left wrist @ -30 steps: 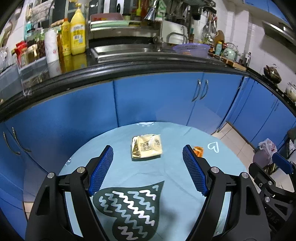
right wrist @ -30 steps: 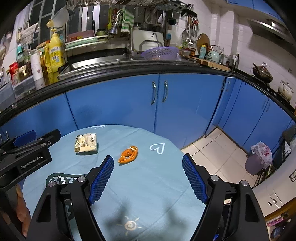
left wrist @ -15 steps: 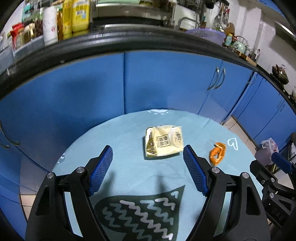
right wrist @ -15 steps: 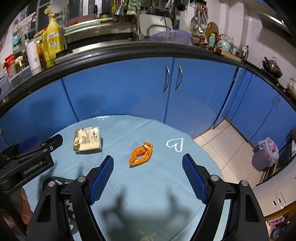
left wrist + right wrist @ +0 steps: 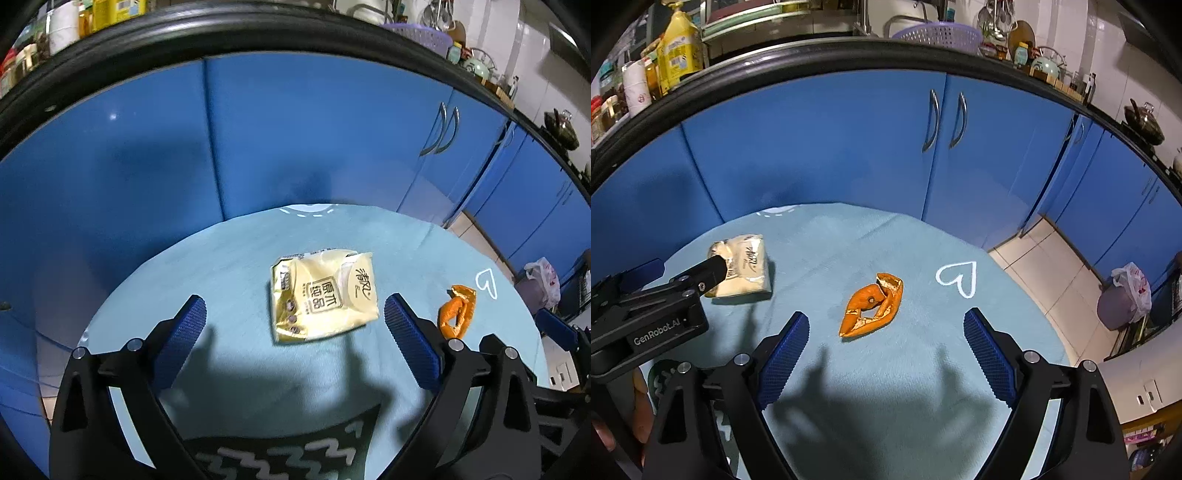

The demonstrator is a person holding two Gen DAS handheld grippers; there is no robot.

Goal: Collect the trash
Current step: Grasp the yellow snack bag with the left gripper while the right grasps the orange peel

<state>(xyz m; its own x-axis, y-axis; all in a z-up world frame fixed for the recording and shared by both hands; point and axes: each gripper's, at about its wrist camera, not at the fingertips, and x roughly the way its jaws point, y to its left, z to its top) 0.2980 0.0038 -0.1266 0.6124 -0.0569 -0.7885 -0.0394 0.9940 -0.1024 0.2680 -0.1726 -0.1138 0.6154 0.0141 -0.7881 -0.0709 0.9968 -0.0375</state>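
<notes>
So far nothing had been collected, to judge from how things lay. Nearest the cameras, the left hand-held gripper [image 5: 293, 325] had its jaws opening, wide apart with nothing pressed between them; the right hand-held gripper [image 5: 884, 339] was likewise opening and empty. Both hung over the round table [image 5: 886, 387] with its pale blue cloth, casting shadows on it.

Just beyond the left pads lay the packet [image 5: 324, 295], a crumpled cream-and-gold wrapper, flat on the cloth and roughly centred on the gap between them, though not yet inside it. Beyond the right pads lay the peel [image 5: 872, 305], a curled orange scrap, also flat on the cloth and in line with that gap, untouched. The two bits of trash sat near each other but apart, the packet to the left of the peel, with a white heart [image 5: 957, 277] printed further right.

Farther off stood the blue cabinets [image 5: 827, 147]. On the floor to the right sat a bin [image 5: 1123, 301] with a white bag, probably where both pieces must go. Both grasps, both carries and both drops remained.
</notes>
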